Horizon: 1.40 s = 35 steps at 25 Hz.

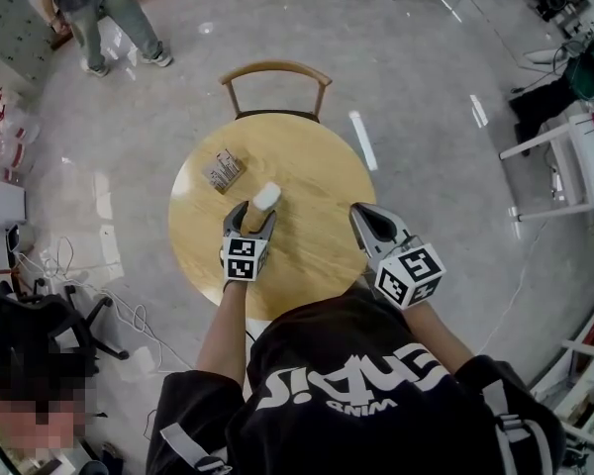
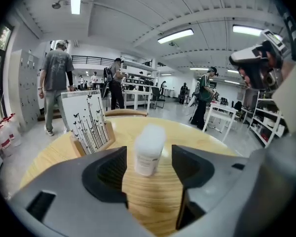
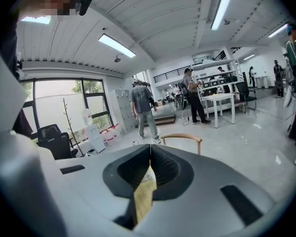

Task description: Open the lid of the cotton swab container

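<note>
In the head view, one white cotton swab container (image 1: 265, 198) stood on the round table (image 1: 312, 171) at the tips of the left gripper (image 1: 254, 216), with the right gripper (image 1: 369, 224) well apart. In the left gripper view, the jaws stood wide either side of the container without touching it, and its label was too blurred to read. In the right gripper view, the jaws were pressed together, empty, and hid most of the table.

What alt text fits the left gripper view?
A white cotton swab container stands upright on a round wooden table, framed between the open fingers of the left gripper, which touch it on neither side. To its left a wooden holder props a butterfly-print card; people stand in a bright lab behind.
</note>
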### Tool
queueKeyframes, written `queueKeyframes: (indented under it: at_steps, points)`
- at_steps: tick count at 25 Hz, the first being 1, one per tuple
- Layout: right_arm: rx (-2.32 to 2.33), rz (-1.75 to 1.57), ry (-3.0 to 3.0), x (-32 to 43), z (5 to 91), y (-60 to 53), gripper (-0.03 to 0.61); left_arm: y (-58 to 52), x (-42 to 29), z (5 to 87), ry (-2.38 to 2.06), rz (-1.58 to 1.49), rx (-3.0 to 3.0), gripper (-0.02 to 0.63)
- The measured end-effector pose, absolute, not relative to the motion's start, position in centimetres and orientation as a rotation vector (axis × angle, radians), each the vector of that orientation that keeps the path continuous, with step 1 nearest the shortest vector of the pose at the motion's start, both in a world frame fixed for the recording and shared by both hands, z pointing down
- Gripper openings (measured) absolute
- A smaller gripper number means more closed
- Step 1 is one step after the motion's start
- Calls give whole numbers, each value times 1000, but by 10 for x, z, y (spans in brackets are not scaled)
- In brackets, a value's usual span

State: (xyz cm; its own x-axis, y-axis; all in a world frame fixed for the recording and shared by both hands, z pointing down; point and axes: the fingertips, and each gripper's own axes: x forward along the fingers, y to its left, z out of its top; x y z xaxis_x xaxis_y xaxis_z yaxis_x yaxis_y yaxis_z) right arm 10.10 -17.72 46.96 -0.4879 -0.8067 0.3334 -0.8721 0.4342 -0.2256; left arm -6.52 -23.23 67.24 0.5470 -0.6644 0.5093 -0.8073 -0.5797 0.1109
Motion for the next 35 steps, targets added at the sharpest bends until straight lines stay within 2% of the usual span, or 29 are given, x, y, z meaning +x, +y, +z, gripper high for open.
queueKeyframes:
  at_steps: [14,35]
  points:
    - [1494,571,-2475,106,478,-175,2,-254,-43,710,-1132,713,2451,275]
    - [1498,588,-2448,114,484,-166,2,-264,-41,720,-1163,735,2438,268]
